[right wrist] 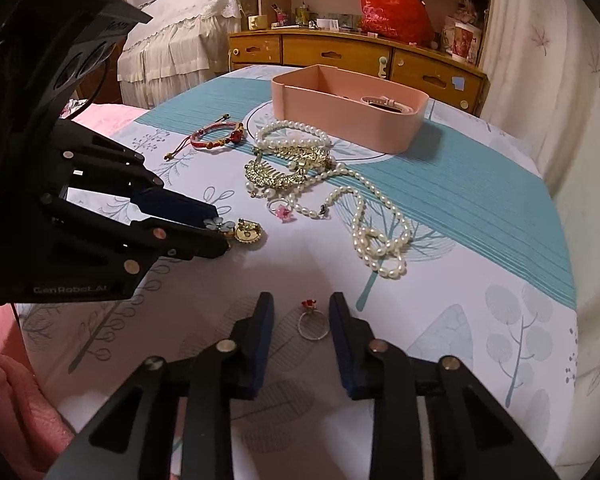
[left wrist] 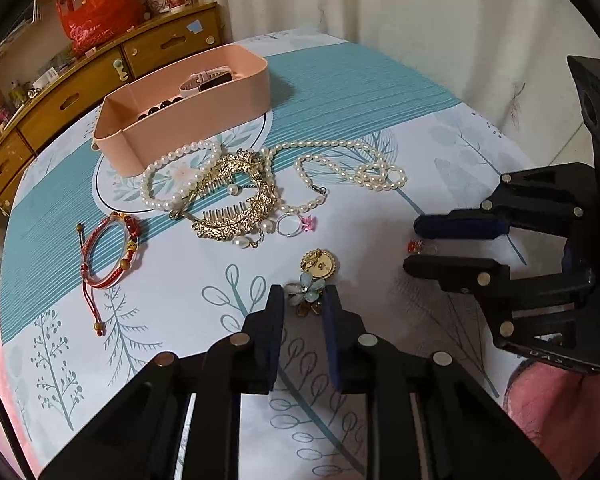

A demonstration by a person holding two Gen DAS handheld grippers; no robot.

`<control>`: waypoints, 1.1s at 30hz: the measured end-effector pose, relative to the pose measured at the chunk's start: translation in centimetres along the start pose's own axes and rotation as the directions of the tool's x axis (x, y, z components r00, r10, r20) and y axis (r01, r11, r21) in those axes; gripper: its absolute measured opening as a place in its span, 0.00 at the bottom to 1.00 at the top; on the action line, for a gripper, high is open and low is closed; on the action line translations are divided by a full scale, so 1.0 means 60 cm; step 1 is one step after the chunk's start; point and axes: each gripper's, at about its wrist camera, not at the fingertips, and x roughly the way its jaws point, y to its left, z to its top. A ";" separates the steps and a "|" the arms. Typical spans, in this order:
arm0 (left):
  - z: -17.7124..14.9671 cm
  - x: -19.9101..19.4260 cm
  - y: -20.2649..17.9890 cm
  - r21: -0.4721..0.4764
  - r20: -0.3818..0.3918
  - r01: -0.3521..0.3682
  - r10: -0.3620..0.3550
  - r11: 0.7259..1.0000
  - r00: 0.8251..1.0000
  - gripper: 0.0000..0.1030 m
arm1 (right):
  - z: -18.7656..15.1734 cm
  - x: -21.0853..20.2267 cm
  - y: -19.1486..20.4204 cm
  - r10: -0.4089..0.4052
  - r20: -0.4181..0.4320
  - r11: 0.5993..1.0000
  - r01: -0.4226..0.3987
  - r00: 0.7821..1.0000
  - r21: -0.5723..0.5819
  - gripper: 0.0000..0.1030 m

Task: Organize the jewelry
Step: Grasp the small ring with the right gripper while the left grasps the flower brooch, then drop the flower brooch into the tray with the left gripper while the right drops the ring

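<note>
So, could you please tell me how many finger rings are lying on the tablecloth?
2: a silver ring with a pink stone beside the pearl strands, and a silver ring with a red stone between the right gripper fingers.

left gripper parted, right gripper parted

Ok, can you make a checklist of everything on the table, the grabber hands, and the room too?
Surface: tablecloth with leaf print, teal band.
Job's things: pink box holding a watch; pearl necklace, gold hair comb, red bracelet, pink-stone ring lying loose.
Clutter: nothing seen.
Grippers: left gripper open around flower brooch; right gripper open around red-stone ring.
Cables: nothing seen.
Surroundings: wooden drawers, red bag, curtain.
</note>
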 end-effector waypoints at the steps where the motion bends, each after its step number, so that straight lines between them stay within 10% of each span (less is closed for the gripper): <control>1: 0.000 0.000 0.000 -0.002 0.002 0.002 -0.002 1.000 1.000 0.16 | 0.001 0.000 0.000 0.001 -0.001 1.000 -0.001 1.000 -0.002 0.18; 15: 0.068 -0.084 0.034 -0.039 -0.030 0.004 -0.005 0.999 1.000 0.16 | 0.057 -0.020 -0.009 0.103 -0.112 0.991 -0.092 0.988 0.096 0.15; 33: 0.259 -0.128 0.216 -0.301 0.103 -0.052 0.087 0.952 0.991 0.16 | 0.295 0.006 -0.144 0.143 0.149 0.896 -0.192 0.978 0.399 0.15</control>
